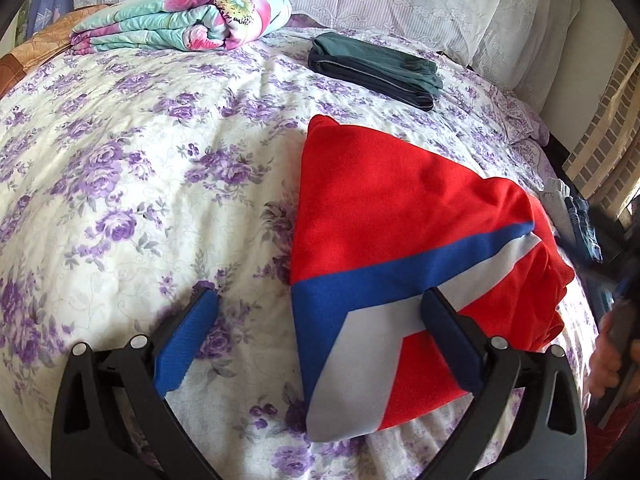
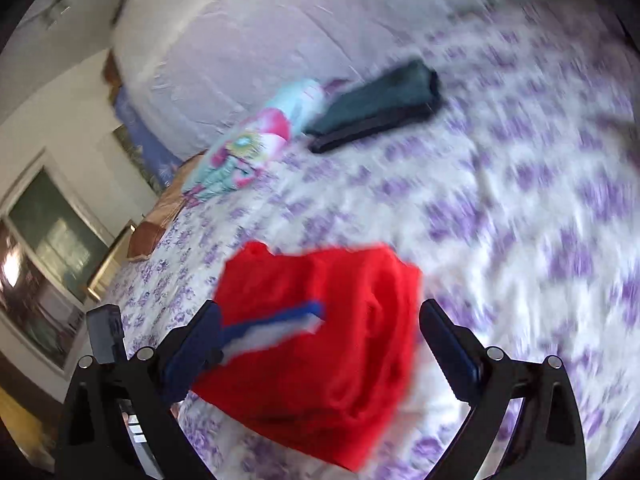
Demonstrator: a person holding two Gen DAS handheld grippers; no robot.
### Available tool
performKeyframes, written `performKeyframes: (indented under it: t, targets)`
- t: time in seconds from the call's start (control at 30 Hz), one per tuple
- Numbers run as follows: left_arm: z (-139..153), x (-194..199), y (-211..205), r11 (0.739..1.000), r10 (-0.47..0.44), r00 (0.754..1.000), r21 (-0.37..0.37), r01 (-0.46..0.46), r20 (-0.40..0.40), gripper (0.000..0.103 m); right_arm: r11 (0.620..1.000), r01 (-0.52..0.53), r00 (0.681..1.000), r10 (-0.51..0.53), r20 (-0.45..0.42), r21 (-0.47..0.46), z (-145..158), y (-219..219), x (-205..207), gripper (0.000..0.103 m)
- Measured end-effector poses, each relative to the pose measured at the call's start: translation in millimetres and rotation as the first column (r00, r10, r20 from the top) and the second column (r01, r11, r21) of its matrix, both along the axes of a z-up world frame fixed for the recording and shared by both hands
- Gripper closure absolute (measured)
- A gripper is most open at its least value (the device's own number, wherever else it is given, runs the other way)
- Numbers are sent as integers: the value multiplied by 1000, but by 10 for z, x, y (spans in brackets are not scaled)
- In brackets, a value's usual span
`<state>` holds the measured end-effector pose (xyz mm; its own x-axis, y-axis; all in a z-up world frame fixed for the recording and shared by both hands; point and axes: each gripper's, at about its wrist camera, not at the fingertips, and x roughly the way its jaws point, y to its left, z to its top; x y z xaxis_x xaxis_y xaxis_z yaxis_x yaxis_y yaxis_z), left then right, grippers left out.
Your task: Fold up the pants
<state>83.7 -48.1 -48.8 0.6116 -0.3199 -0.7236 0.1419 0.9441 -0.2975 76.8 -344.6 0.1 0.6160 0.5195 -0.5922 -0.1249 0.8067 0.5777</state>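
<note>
Left gripper (image 1: 320, 304): fingers spread wide, nothing between them; red pants (image 1: 400, 248) folded on the bedspread (image 1: 140, 200), under its right finger and ahead. Right gripper (image 2: 320, 312): fingers apart, view blurred; pants (image 2: 320, 340) lie between them, contact unclear.

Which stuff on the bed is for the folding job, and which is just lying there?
For the job:
red pants
left gripper
right gripper

Just lying there:
dark folded clothes
flowery rolled blanket
bedsheet
</note>
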Motion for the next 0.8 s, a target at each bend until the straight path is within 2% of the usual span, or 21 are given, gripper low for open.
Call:
performKeyframes:
  t: [0.1,0.17,0.27,0.3,0.33,0.37,0.4,0.43,0.47,0.5,0.57,0.7,0.8]
  targets:
    - [8,16,-3,999,-24,1000,-24,24,-10,5,990,-54,991,68,-112,129,-322,-25,139,3]
    - [34,46,-63,992,-115,993,-62,114,-16,5,993,-85,993,91,-77,81,-311,79,201,3]
    - [77,96,-192,978,-201,980,-61,200,-10,6,987,-137,988,142,-60,82,-322,223,298,3]
    - [78,122,-222,976,-212,977,-61,211,-12,9,988,-137,989,141,-50,69,-327,250,325,10]
    - [77,158,-236,973,-220,975,-69,218,-17,11,991,-123,991,126,-53,48,-323,267,330,35]
    - [76,211,-215,971,-223,975,-98,219,-25,22,991,-118,991,121,-48,67,-320,245,329,43]
    - [86,256,-173,968,-219,975,-131,213,-33,40,990,-115,992,119,-44,80,-310,206,325,51]
    - [102,299,-127,962,-223,974,-169,214,-40,48,990,-113,993,115,-25,80,-283,180,309,56]
    - [136,348,-70,956,-225,973,-202,211,-47,70,991,-113,993,114,-8,77,-243,163,290,57]
    - [178,380,-39,952,-232,972,-218,217,-46,80,990,-118,993,117,12,72,-188,162,286,59]
    - [306,412,-32,942,-253,967,-233,241,-23,85,990,-125,992,123,42,59,-60,164,327,61]
    - [721,542,-212,955,-266,961,-112,274,81,86,991,-132,984,129,121,23,352,86,647,63]
    - [1091,962,-319,958,-266,955,-73,276,129,86,993,-114,981,109,160,23,640,0,1120,63]
